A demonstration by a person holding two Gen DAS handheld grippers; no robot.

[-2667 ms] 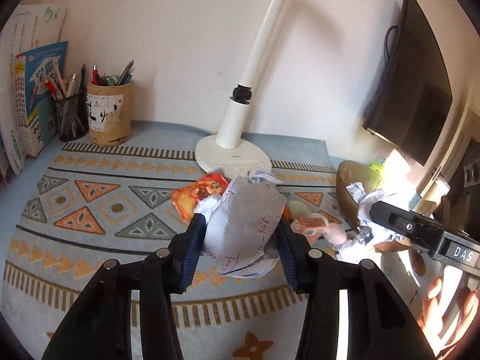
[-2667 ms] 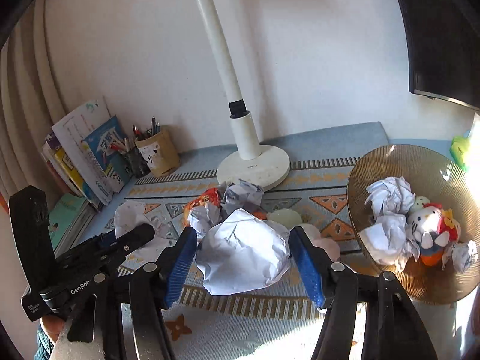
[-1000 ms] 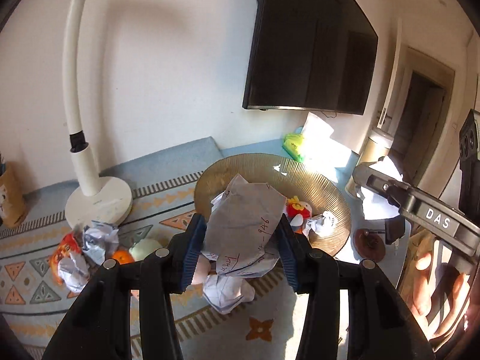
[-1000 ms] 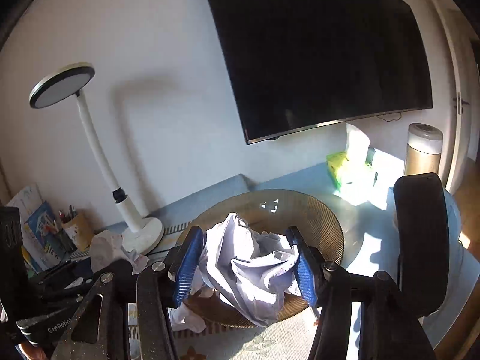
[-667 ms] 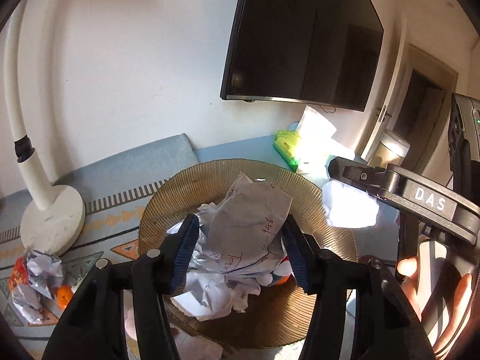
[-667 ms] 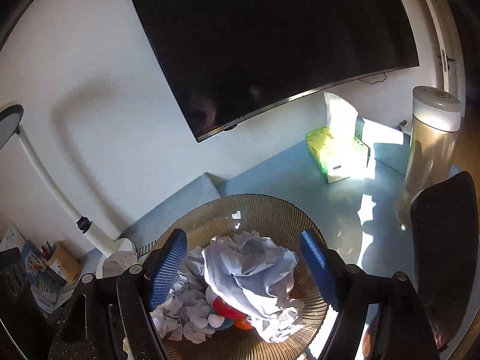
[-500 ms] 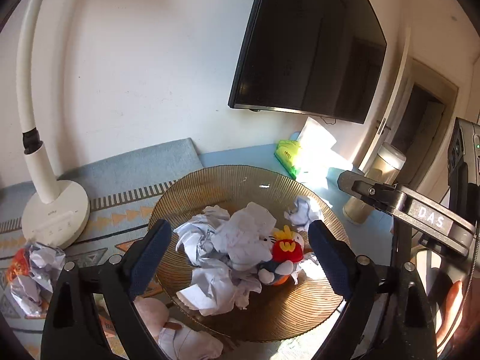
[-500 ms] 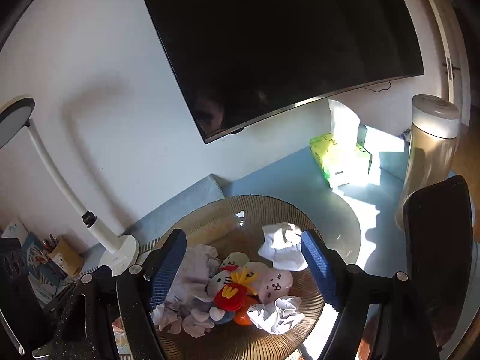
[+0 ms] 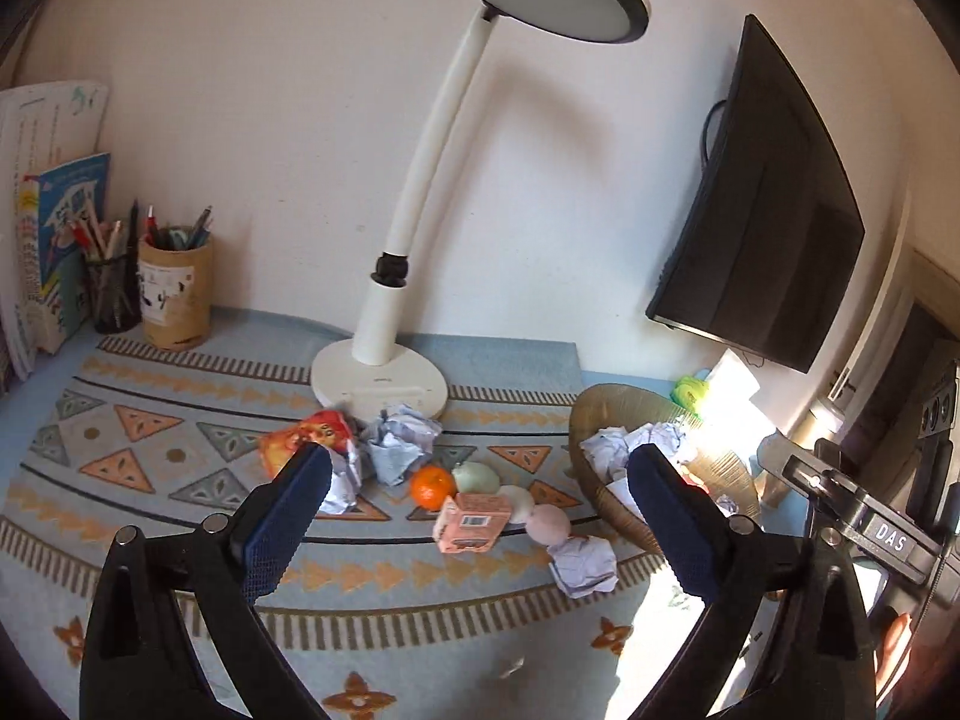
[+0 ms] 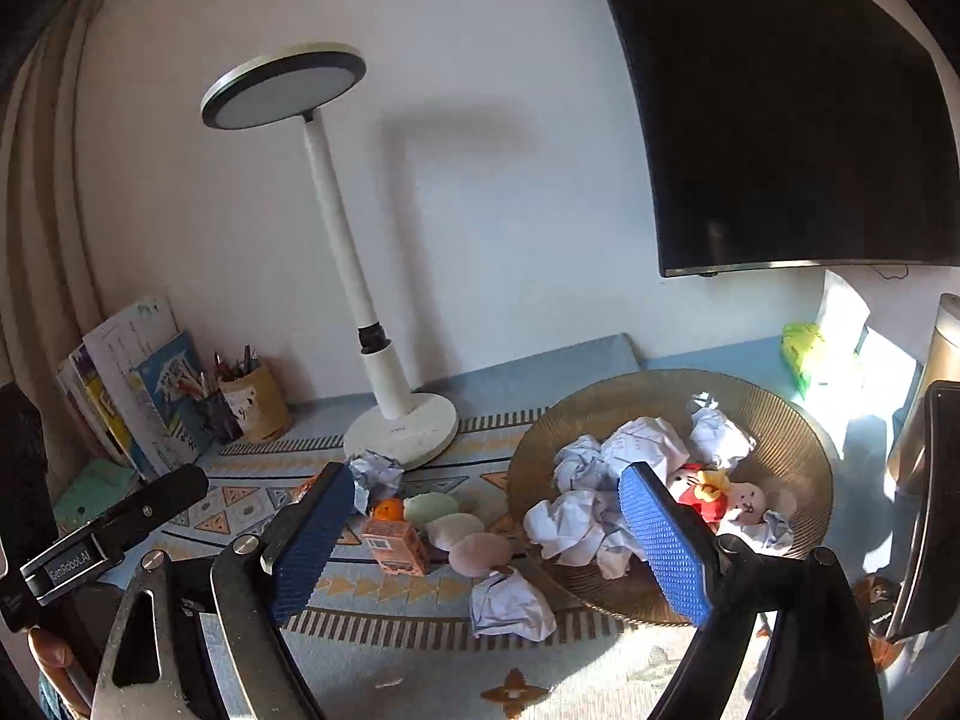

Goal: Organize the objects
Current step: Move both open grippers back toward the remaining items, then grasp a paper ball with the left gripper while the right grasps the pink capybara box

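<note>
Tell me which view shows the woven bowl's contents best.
The right wrist view. It looks down into the woven bowl, so the crumpled paper balls and plush toys inside are clear. The left wrist view catches the bowl at its right edge, side-on, partly behind a gripper finger and washed out by sunlight.

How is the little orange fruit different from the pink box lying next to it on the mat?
The orange fruit is round and plain bright orange; the pink box has flat sides, square corners and a printed label. The fruit sits farther back, toward the lamp base, while the box lies nearer the camera, tipped onto its side. Both are small, rest on the patterned mat, and are outside the woven basket.
</note>
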